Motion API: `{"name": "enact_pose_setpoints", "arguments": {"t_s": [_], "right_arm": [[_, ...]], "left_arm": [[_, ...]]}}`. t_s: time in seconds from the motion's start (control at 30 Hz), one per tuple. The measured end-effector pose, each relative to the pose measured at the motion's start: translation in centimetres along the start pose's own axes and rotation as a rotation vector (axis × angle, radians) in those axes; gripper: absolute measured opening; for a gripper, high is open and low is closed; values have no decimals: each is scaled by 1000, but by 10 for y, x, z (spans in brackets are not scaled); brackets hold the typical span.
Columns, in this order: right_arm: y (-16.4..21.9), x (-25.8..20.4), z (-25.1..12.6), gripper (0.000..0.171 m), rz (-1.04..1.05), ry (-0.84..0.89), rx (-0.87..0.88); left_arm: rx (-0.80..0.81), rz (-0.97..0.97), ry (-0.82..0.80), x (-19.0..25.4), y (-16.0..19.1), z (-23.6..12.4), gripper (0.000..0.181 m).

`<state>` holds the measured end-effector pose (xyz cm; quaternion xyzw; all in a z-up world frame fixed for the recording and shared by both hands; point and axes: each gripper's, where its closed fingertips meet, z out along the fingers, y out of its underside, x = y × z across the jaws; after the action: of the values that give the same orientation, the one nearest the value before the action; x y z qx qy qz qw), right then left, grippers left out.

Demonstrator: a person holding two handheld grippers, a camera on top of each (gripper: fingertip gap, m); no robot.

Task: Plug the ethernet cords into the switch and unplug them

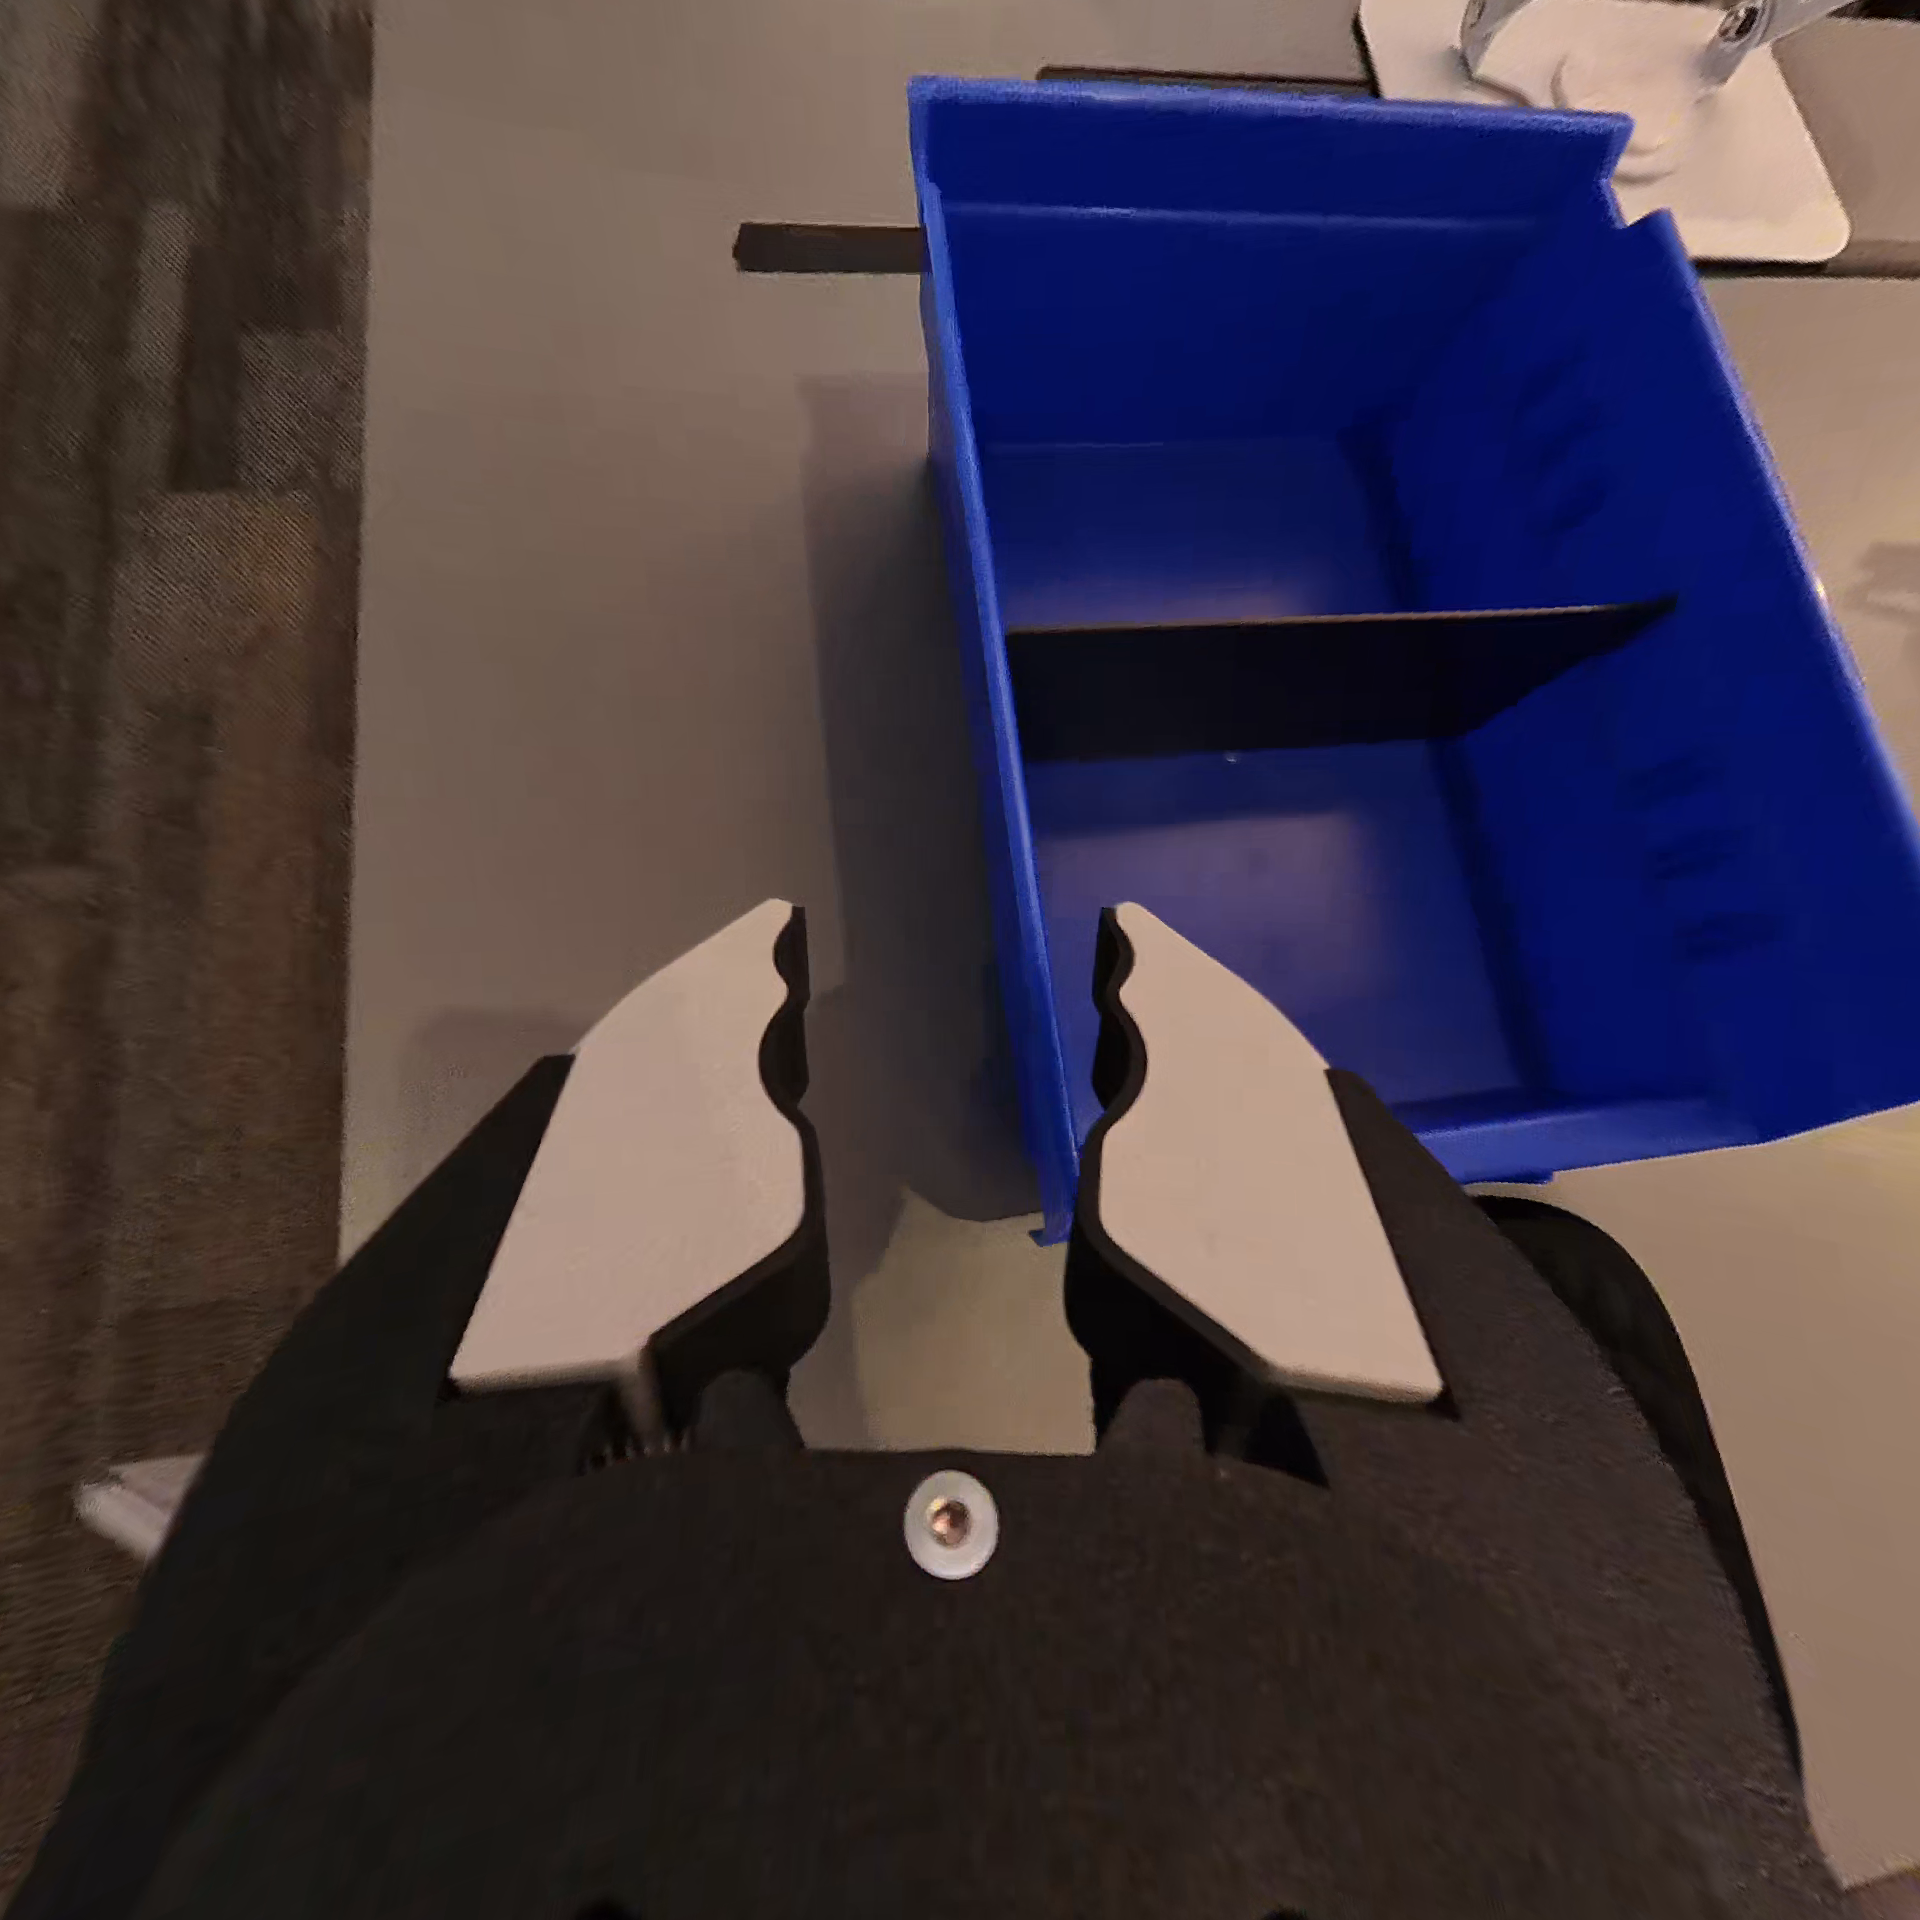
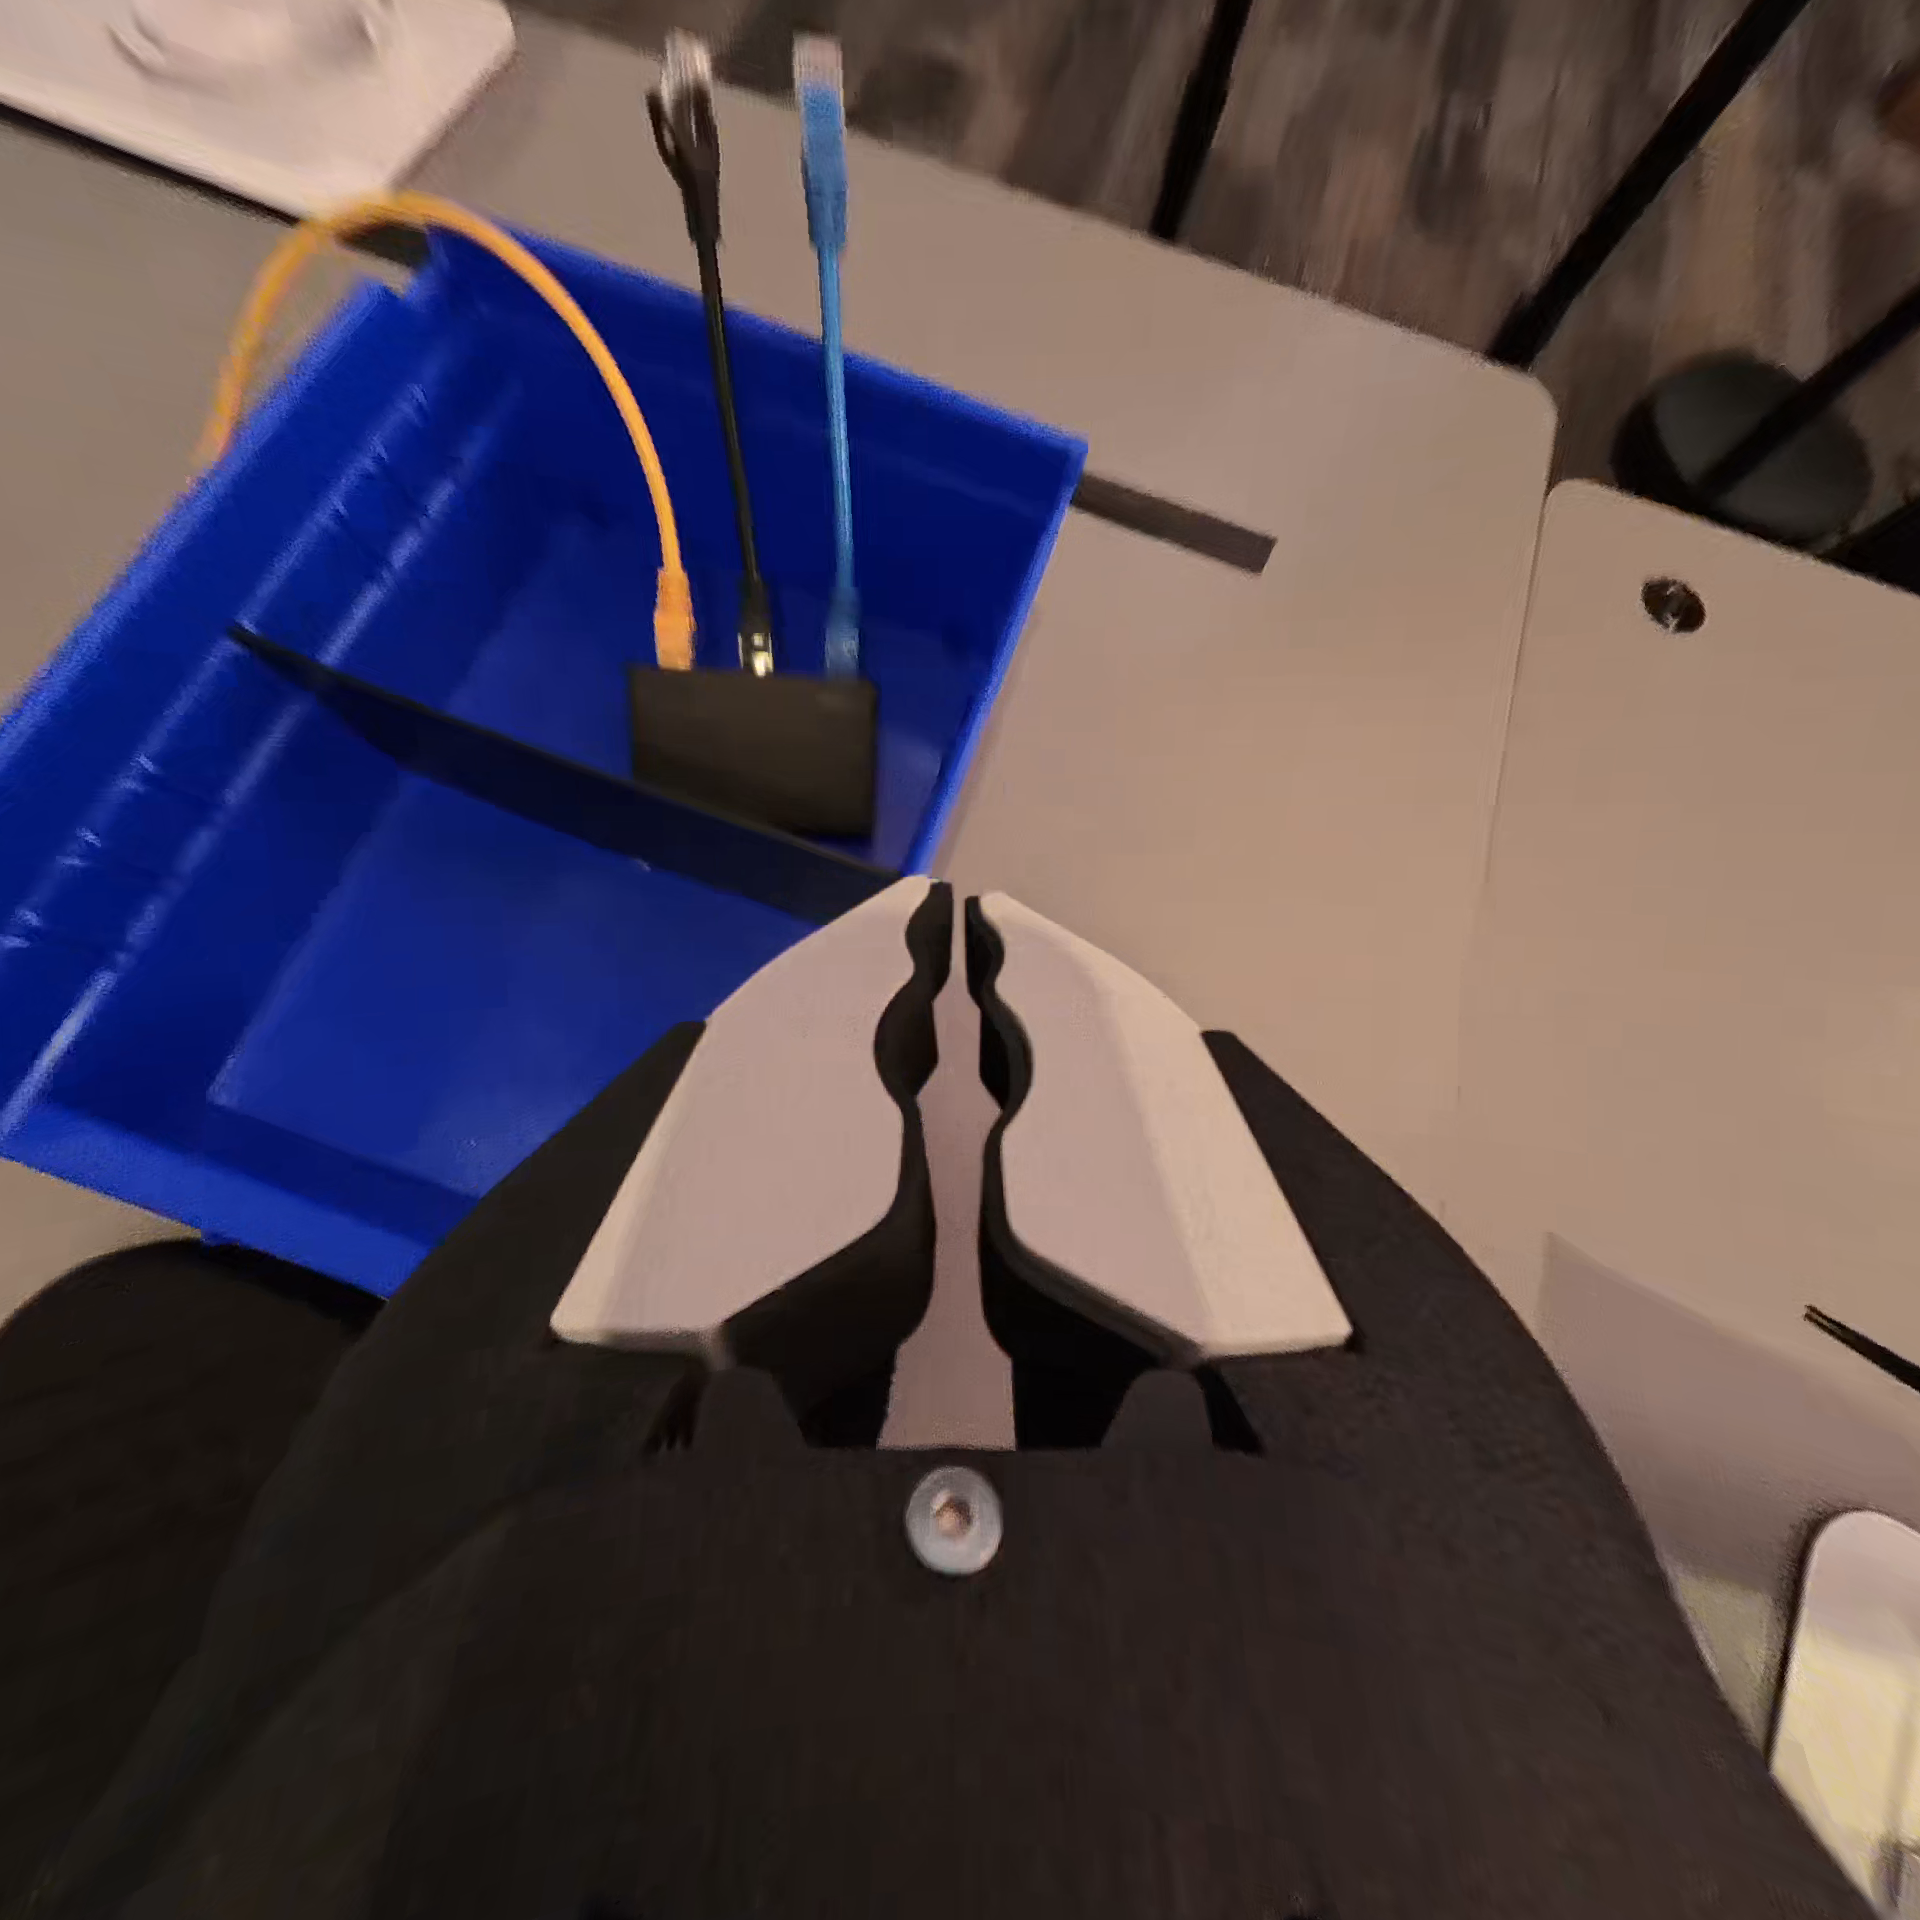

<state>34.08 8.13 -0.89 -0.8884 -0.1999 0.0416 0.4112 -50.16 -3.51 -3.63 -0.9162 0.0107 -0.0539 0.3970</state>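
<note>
A blue bin (image 2: pixel 312 935) with a black divider (image 2: pixel 499 758) stands on the grey table. In its far compartment lies a black switch (image 2: pixel 753 748). An orange cord (image 2: pixel 623 416), a black cord (image 2: pixel 727 416) and a blue cord (image 2: pixel 834 416) run into its far edge. My right gripper (image 2: pixel 956 899) is shut with nothing between its pads, above the bin's near right corner. My left gripper (image 1: pixel 951 920) is open and empty; the bin's left wall (image 1: pixel 997 727) runs between its fingers untouched. The switch and cords do not show in the left wrist view.
A white stand base (image 1: pixel 1683 156) sits behind the bin. A black tape strip (image 2: pixel 1174 525) lies on the table (image 2: pixel 1299 779). The table edge and carpet (image 1: pixel 156 727) are at the left. A white object (image 2: pixel 1849 1662) lies at the lower right. Some 85 cm of space lies between my two pairs of fingers. The black switch (image 2: pixel 753 748) sits 15 cm or so from the ends of my right fingers.
</note>
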Motion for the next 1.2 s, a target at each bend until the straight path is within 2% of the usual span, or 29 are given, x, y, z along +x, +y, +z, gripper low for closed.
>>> {"name": "enact_pose_setpoints", "arguments": {"t_s": [0.17,0.3,0.43,0.5,0.6,0.67,0.83,0.93,1.07,1.2], "right_arm": [[16,-12,19,40,86,-15,-90],[32,-9,27,46,125,40,-201],[50,-19,36,52,169,17,-304],[63,-25,42,66,226,-6,-384],[81,-25,47,58,231,25,-478],[89,-21,49,41,197,68,-518],[93,-38,58,11,176,-8,-556],[93,-39,57,8,186,-6,-585],[93,-43,57,6,220,-52,-583],[94,-48,55,6,194,-59,-602]], "left_arm": [[-11,-29,-11,-2,12,8,55],[-35,-58,5,0,16,12,51],[-118,-54,-16,0,27,19,50],[-159,-66,-14,2,33,24,49],[-198,-86,-19,5,39,30,44],[-209,-77,-43,4,41,32,43],[-275,-59,-70,5,52,40,36],[-291,-72,1,19,54,45,6],[-323,27,-53,20,56,47,5],[-318,44,-20,40,56,49,6]]}}
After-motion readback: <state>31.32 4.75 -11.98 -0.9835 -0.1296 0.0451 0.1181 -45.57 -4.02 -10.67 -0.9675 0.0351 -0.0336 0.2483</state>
